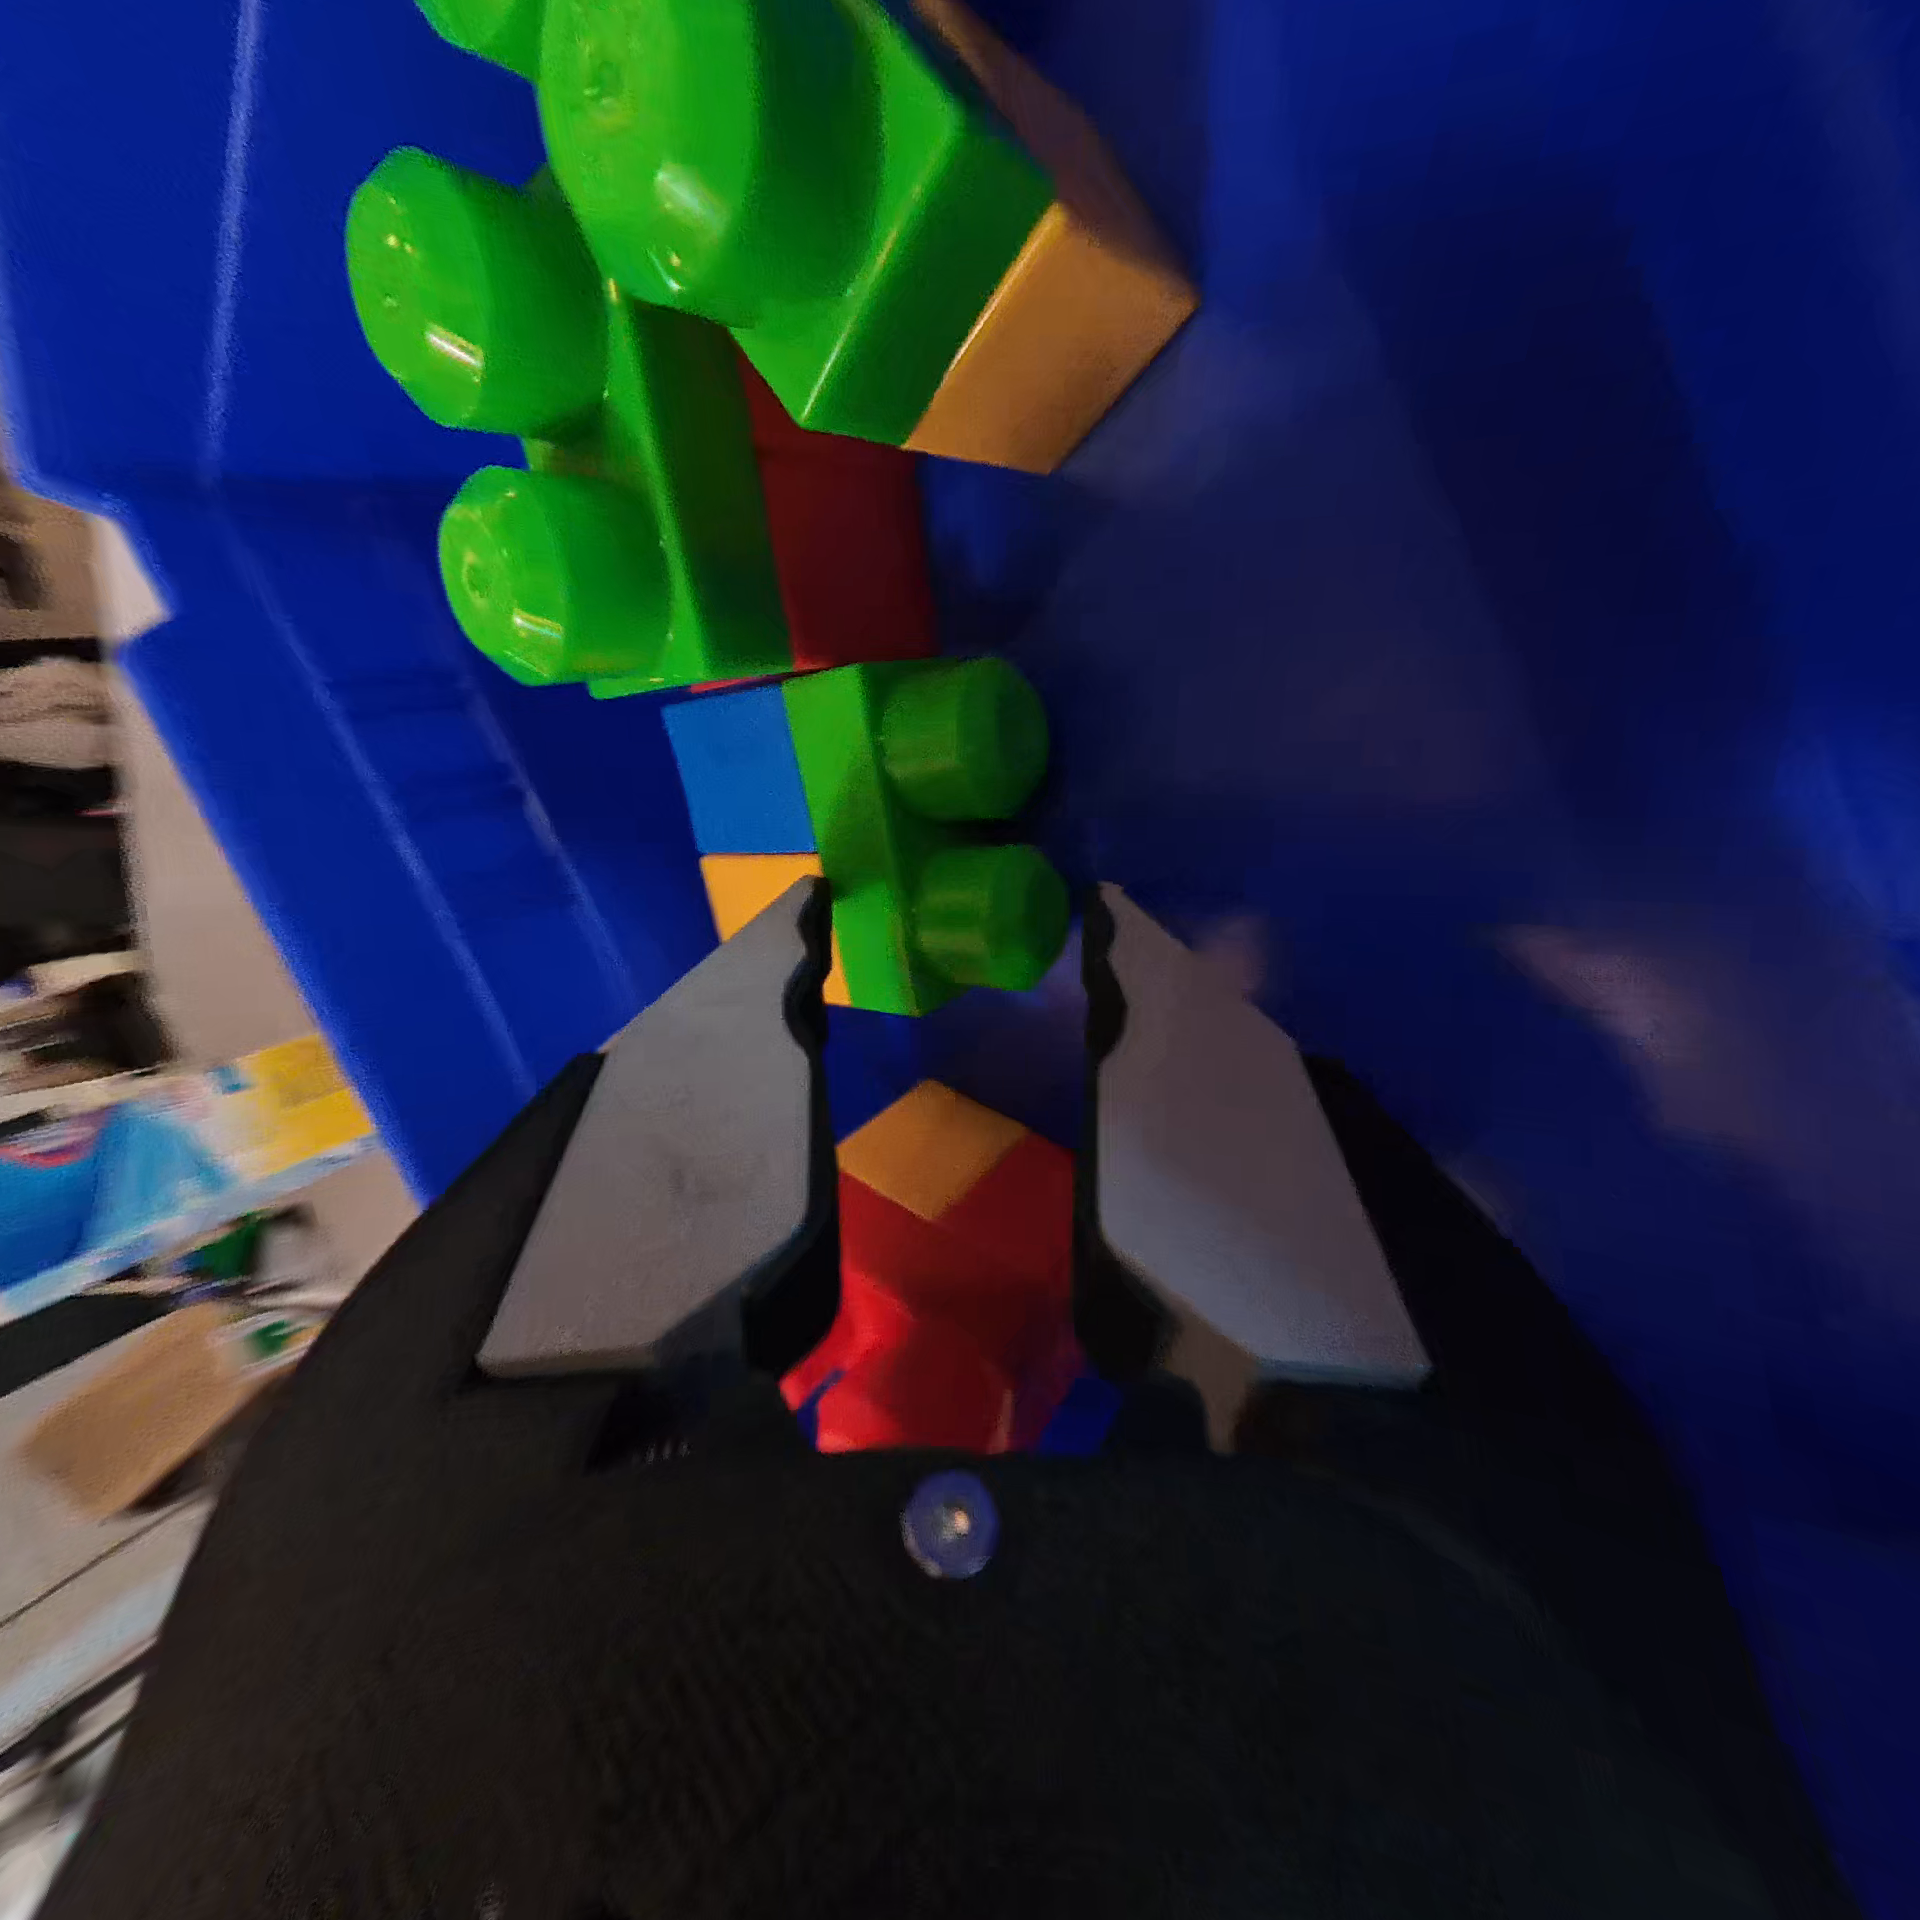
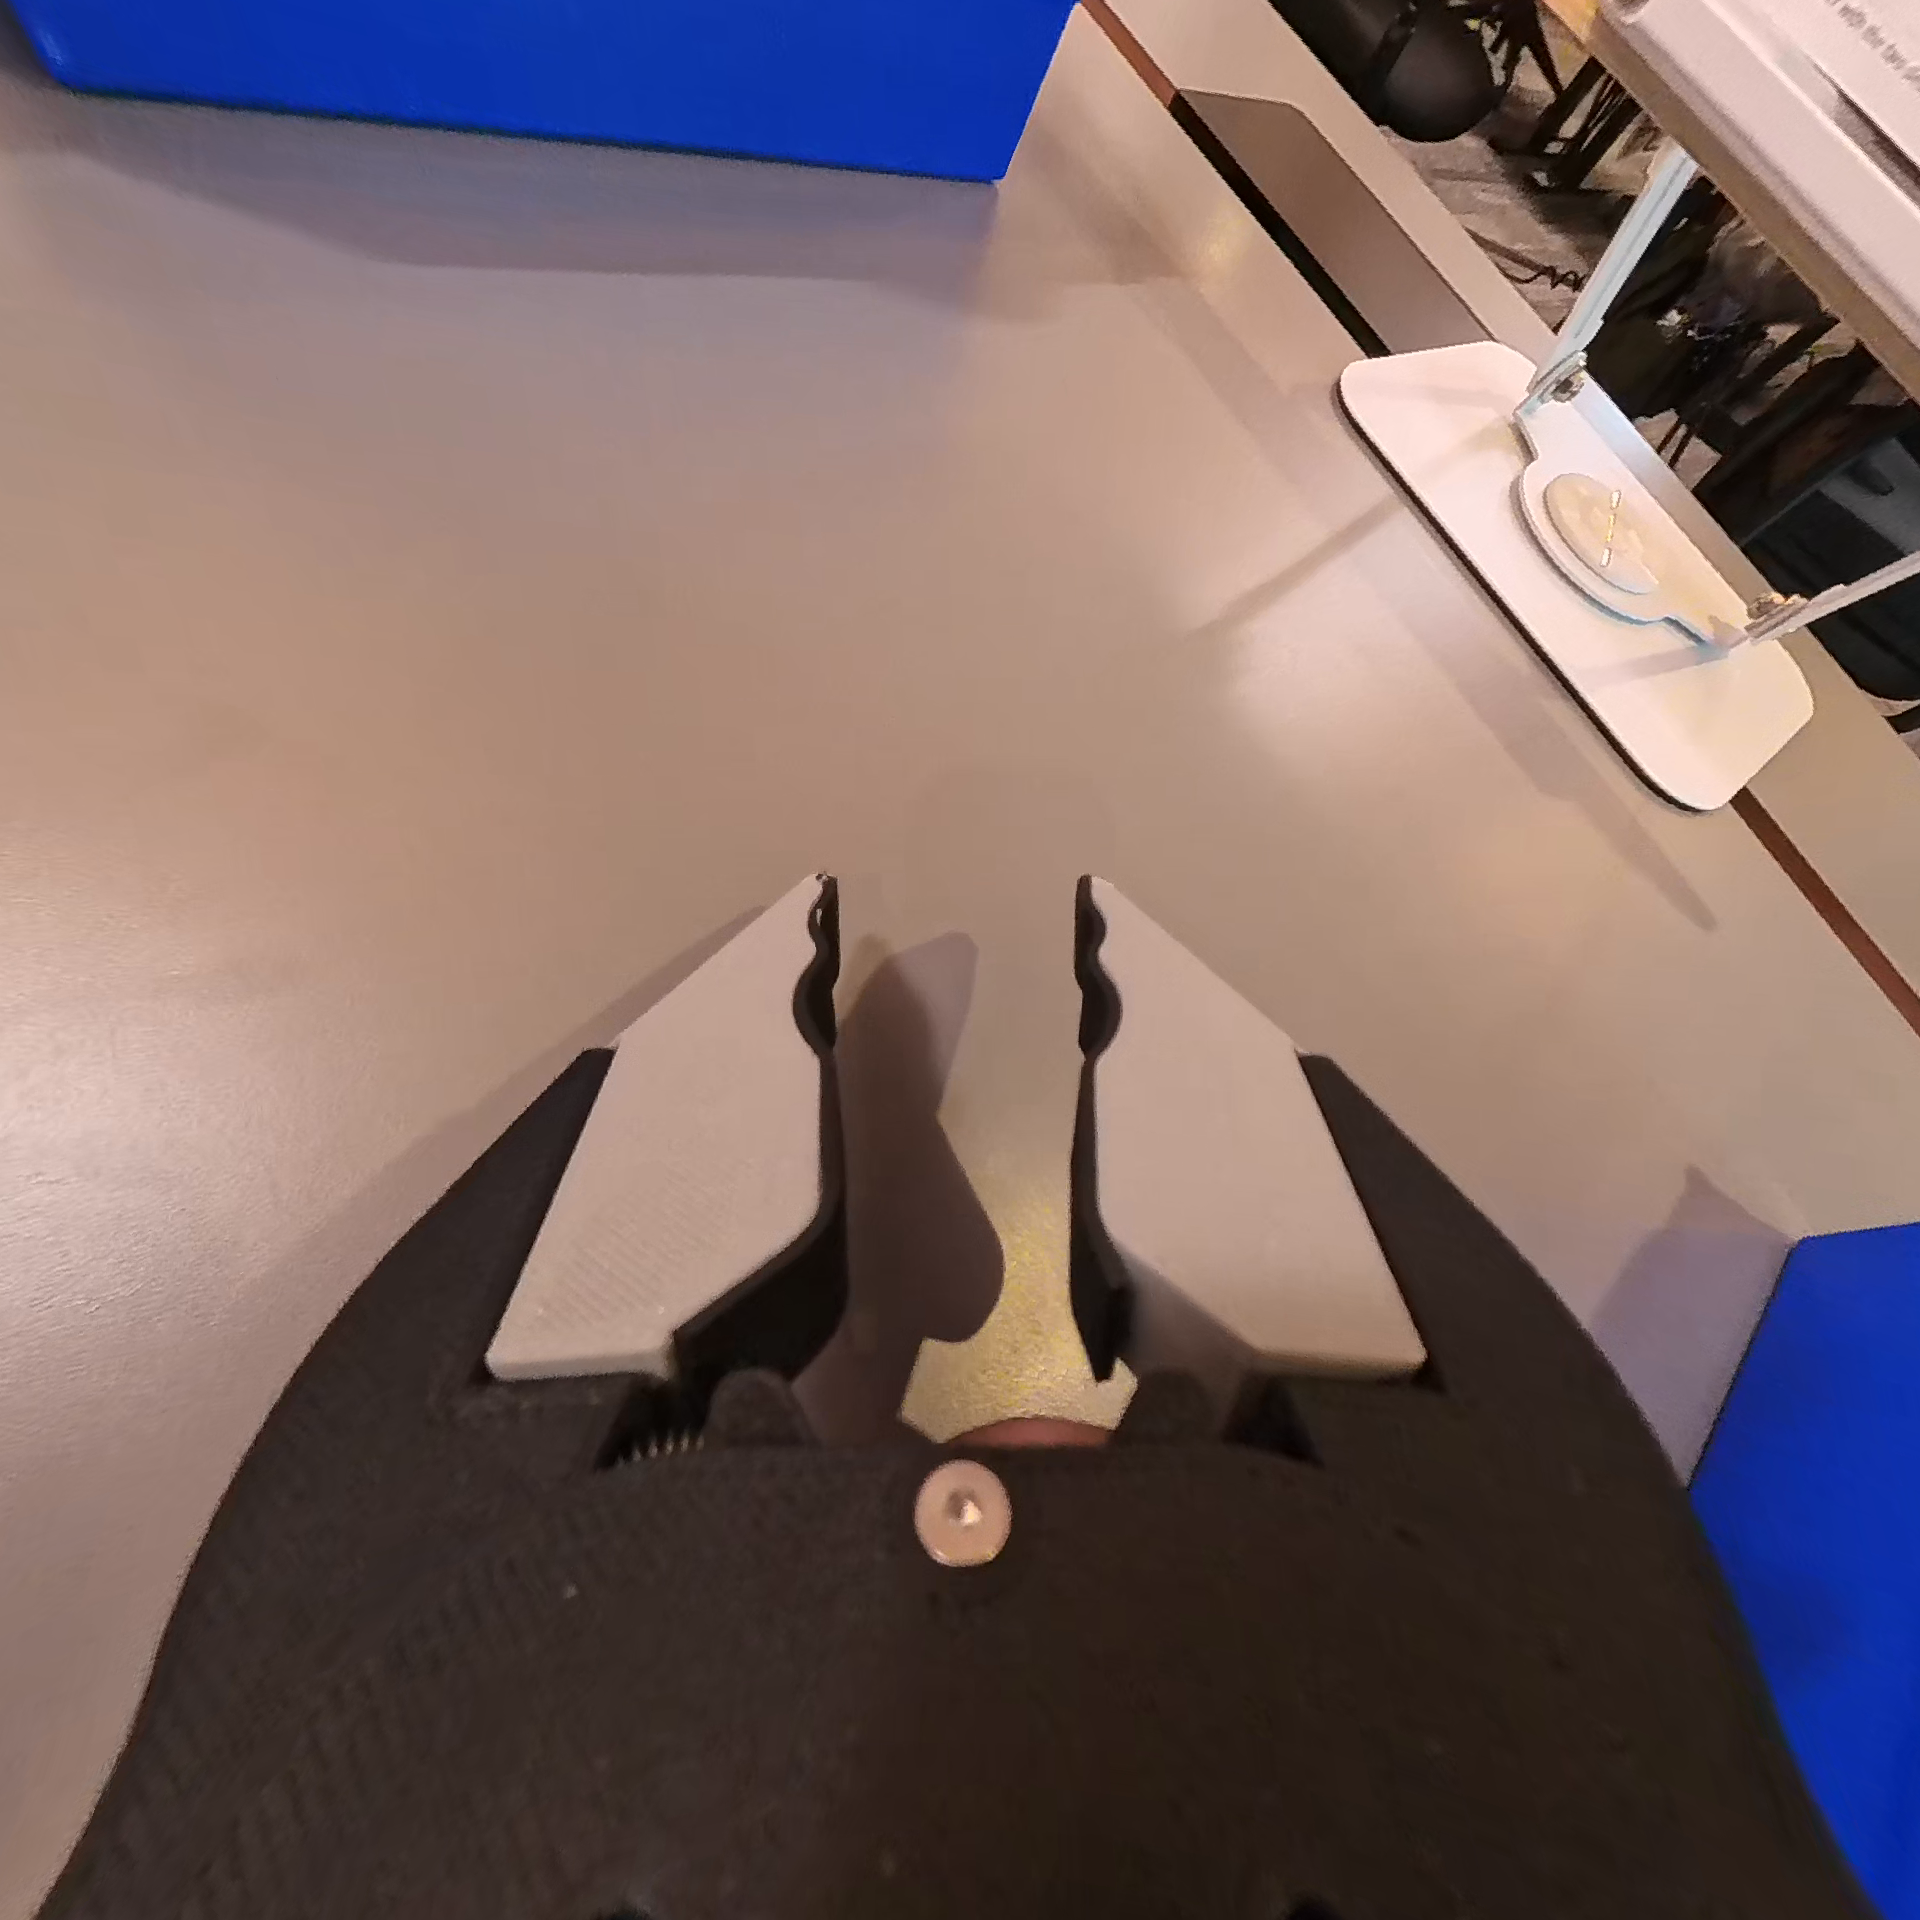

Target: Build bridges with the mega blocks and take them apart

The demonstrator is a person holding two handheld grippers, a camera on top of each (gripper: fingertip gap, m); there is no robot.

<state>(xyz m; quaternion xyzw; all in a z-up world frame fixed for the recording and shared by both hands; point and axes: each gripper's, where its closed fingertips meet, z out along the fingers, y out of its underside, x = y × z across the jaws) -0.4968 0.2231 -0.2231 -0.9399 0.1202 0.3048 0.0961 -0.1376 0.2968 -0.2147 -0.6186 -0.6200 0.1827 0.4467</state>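
Left gripper (image 1: 951,899) parted, straddling the near end of a green block (image 1: 914,831) without a plain squeeze; long axis running away inside the blue bin (image 1: 1455,520). Right gripper (image 2: 956,894) parted, holding nothing, over bare table (image 2: 520,571).

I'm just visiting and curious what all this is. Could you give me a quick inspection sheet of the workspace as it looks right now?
Surface: plain grey table, bare under the right tool.
Job's things: green, red, orange and blue blocks joined together inside a blue bin.
Clutter: white stand base at the table edge.
Grippers: left gripper open around a green block, a gap at the right finger; right gripper open, empty.
Cables: nothing seen.
Surroundings: blurred room, dark furniture beyond the table.
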